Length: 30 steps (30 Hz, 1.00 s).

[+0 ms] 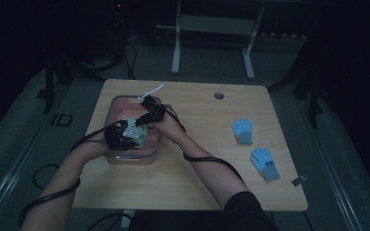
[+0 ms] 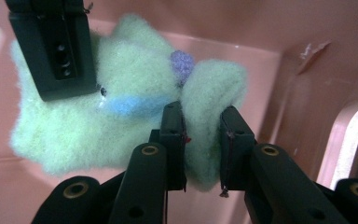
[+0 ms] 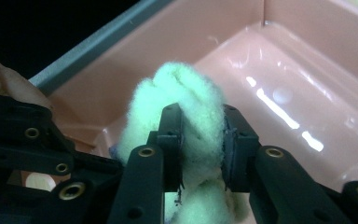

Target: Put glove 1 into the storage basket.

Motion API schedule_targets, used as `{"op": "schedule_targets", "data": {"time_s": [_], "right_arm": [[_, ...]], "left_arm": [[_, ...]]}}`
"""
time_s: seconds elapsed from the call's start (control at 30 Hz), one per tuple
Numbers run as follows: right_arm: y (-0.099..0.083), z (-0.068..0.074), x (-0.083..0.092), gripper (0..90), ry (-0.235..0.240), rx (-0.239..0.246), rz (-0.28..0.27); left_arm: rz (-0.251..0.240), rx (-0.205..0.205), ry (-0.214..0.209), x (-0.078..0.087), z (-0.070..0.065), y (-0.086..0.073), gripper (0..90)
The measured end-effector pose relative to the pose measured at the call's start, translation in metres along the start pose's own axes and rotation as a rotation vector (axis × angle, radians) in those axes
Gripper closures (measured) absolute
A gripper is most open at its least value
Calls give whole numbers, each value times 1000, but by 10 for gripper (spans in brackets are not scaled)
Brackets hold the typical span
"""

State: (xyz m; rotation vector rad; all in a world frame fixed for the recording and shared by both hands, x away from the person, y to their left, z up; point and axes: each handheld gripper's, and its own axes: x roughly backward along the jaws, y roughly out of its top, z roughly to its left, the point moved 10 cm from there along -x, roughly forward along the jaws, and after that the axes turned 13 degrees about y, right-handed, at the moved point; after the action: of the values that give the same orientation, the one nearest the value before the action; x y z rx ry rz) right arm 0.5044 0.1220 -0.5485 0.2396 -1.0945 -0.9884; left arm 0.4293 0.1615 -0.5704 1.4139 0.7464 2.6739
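A fuzzy pale green glove (image 2: 121, 98) with a blue patch and a purple dot hangs inside a pink bin (image 1: 120, 103) at the table's left. My left gripper (image 2: 201, 151) is shut on one fold of the green glove (image 1: 137, 129), and my right gripper (image 3: 200, 149) is shut on another part of that glove (image 3: 191, 93). In the high view both grippers, the left gripper (image 1: 125, 134) and the right gripper (image 1: 150, 111), meet over the bin. In the left gripper view the right gripper's jaw shows at the upper left, on the glove.
Two blue gloves (image 1: 243, 130) (image 1: 265, 162) lie on the wooden table (image 1: 197, 173) to the right. A white stick (image 1: 150, 91) lies behind the bin. A round hole (image 1: 219, 95) is in the tabletop at the back. Cables trail off the front edge.
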Motion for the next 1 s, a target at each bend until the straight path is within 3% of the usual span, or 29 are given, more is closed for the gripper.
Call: {"op": "schedule_targets", "data": {"time_s": [0.2, 0.37, 0.63, 0.67, 0.7, 0.73, 0.83, 1.0], "right_arm": [[-5, -5, 7, 634, -61, 34, 7], [-8, -1, 18, 564, -37, 58, -21], [-14, 11, 37, 481, -6, 85, -62], [-16, 15, 46, 458, -3, 98, -73], [-16, 15, 46, 458, -3, 98, -73], [-19, 17, 52, 430, 0, 105, -79], [-23, 20, 61, 374, 5, 118, -93], [-29, 23, 72, 290, 22, 138, -102]], "left_arm": [[62, -5, -49, -9, -3, -3, 729], [62, 35, -60, -8, -1, -2, 613], [47, 132, 25, 1, 13, 3, 258], [33, 191, 47, 8, 20, 6, 225], [33, 191, 47, 8, 20, 6, 170], [22, 226, 48, 13, 22, 10, 144], [0, 269, 42, 18, 21, 17, 107], [-1, 297, 52, 19, 18, 26, 49]]}}
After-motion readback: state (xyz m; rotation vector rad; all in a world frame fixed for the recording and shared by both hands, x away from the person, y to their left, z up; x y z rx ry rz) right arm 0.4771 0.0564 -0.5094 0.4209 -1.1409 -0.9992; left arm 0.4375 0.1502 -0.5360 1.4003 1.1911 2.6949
